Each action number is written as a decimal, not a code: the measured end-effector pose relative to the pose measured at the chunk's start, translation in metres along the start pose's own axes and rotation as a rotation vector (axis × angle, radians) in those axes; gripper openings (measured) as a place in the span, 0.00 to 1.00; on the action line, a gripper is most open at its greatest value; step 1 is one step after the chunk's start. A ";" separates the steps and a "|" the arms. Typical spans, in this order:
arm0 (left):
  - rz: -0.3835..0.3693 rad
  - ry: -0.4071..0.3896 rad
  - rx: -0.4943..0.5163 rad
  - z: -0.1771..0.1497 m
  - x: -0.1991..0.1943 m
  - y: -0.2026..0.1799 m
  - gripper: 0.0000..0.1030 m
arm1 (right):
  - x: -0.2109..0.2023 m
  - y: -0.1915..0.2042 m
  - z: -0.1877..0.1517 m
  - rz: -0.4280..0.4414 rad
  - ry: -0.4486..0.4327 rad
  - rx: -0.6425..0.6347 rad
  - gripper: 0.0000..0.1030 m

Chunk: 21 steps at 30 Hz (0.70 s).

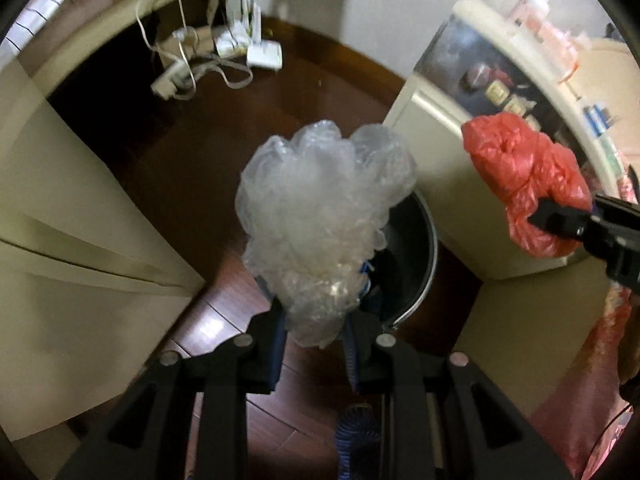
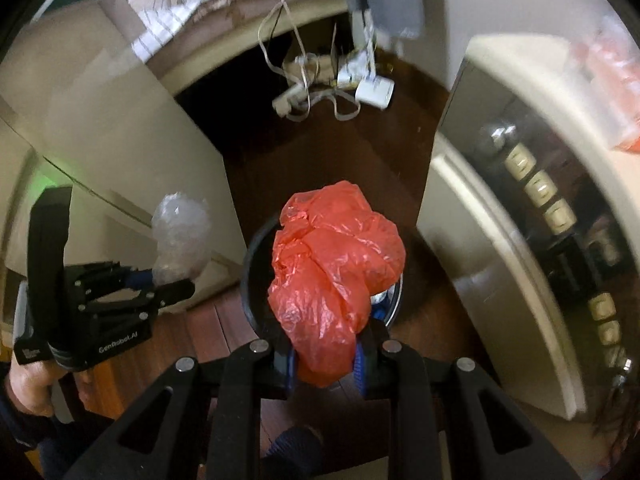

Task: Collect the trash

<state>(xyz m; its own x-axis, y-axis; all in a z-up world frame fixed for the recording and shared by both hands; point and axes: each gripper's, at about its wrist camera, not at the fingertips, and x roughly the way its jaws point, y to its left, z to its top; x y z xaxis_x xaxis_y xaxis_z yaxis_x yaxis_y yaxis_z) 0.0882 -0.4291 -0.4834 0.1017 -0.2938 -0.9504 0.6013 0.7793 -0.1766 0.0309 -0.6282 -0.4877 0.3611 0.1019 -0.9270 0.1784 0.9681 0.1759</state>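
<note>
Two claws clamp crumpled bags bulging upward: left claw (image 1: 316, 320) the clear bag (image 1: 324, 216), right claw (image 2: 326, 356) the red bag (image 2: 334, 276).

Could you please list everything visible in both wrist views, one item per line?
clear bag: one, crumpled, transparent, held in the left tool above the bin
red bag: one, crumpled, held in the right tool above the bin
bin: one, dark, round, on the floor below both bags
floor: dark brown wood
cables: tangle, white, with a white box, far floor
cabinets: cream, left and right of the bin
left tool: black, shut on the clear bag
right tool: black, shut on the red bag
hand: one, gripping the left tool's handle
</note>
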 end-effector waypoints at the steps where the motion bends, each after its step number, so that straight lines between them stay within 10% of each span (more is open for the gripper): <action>1: -0.002 0.017 0.002 0.000 0.010 0.000 0.25 | 0.012 -0.001 -0.001 0.004 0.019 -0.004 0.22; 11: -0.052 0.120 0.005 0.003 0.073 0.005 0.27 | 0.098 -0.002 -0.013 0.007 0.157 -0.099 0.22; 14: -0.084 0.133 -0.028 0.003 0.089 0.010 0.63 | 0.123 0.004 -0.018 0.005 0.191 -0.185 0.26; 15: -0.066 0.137 -0.037 0.003 0.091 0.012 0.92 | 0.131 0.003 -0.019 -0.041 0.198 -0.209 0.42; 18: 0.004 0.102 -0.038 -0.001 0.090 0.016 1.00 | 0.132 -0.009 -0.017 -0.062 0.171 -0.170 1.00; 21: 0.041 0.076 -0.039 -0.005 0.077 0.014 1.00 | 0.115 -0.014 -0.013 -0.077 0.121 -0.140 1.00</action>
<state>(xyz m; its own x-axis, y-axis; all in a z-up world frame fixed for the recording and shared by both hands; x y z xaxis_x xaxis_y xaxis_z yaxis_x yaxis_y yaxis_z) 0.1005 -0.4377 -0.5604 0.0644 -0.2191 -0.9736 0.5666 0.8111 -0.1451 0.0579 -0.6265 -0.6014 0.2375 0.0449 -0.9704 0.0692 0.9956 0.0629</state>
